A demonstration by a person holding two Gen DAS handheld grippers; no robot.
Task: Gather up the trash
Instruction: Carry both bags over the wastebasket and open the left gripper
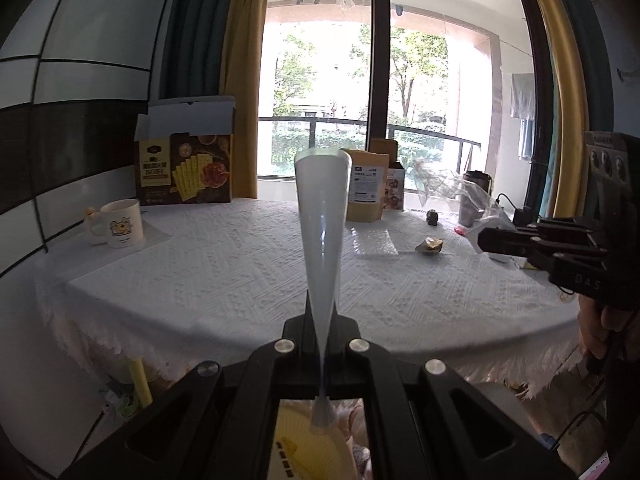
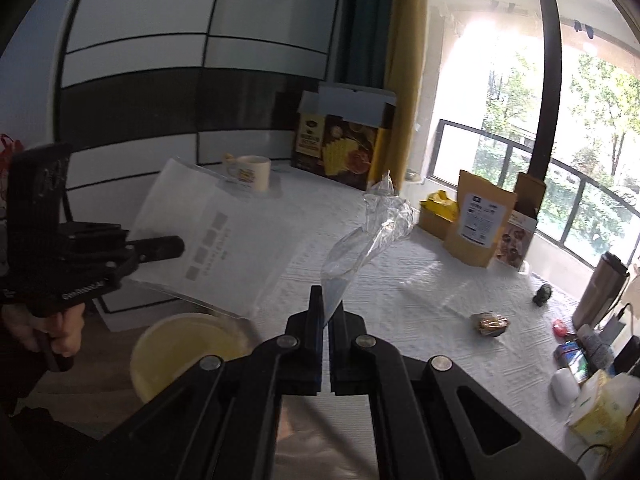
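My left gripper (image 1: 322, 320) is shut on a flat white plastic bag (image 1: 322, 216), seen edge-on; the right wrist view shows that bag (image 2: 216, 236) held in the air at the table's near left corner. My right gripper (image 2: 327, 312) is shut on a crumpled clear plastic wrapper (image 2: 372, 228) and holds it above the table; it also shows in the left wrist view (image 1: 452, 188). A gold crumpled wrapper (image 2: 490, 323) and a small dark lump (image 2: 543, 295) lie on the white tablecloth (image 2: 400, 320). A yellow bin (image 2: 188, 352) stands below the table's edge.
A cracker box (image 1: 186, 168) and a white mug (image 1: 122, 222) stand at the table's back left. Kraft pouches (image 2: 482, 220) stand at the back by the window. A steel tumbler (image 2: 600, 292), tissue packs and small items crowd the right edge.
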